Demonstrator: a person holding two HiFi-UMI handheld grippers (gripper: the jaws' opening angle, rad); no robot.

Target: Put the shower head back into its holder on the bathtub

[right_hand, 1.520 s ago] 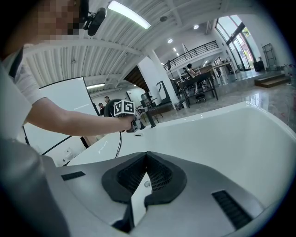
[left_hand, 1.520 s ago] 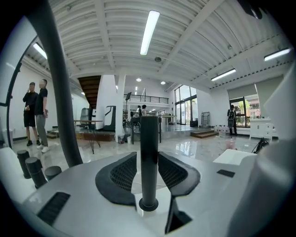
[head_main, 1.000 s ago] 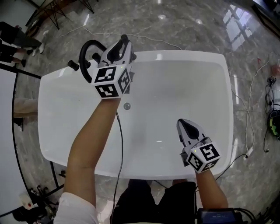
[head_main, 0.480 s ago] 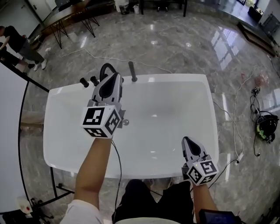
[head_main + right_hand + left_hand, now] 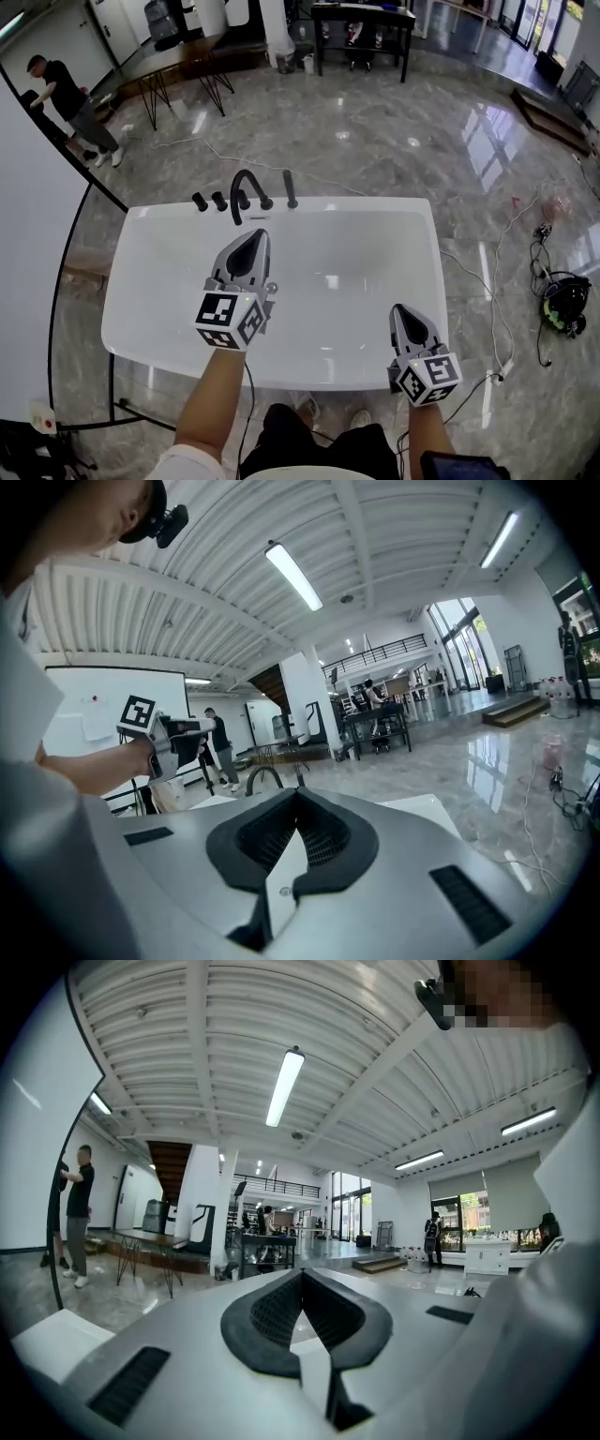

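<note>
On the far rim of the white bathtub (image 5: 120,309), the shower head (image 5: 291,187) stands upright in its holder (image 5: 292,204), just right of the black arched spout (image 5: 242,186), with round black knobs (image 5: 208,201) in a row to the spout's left. Your left gripper (image 5: 260,234) hangs over the middle of the tub, pointing toward the spout and well apart from the shower head. Its fingers (image 5: 258,1316) are closed tip to tip on each other, and the left gripper view looks level across the room. Your right gripper (image 5: 401,309) sits over the tub's near right corner, close to the front rim, and its fingers (image 5: 251,841) are likewise pressed together at the tips. In the right gripper view the left gripper shows at the left in your hand, with the spout and the upright shower head just beyond the fingertips. Glossy marble floor (image 5: 375,141) surrounds the tub, and a person (image 5: 70,98) stands beside the white board at the far left.
</note>
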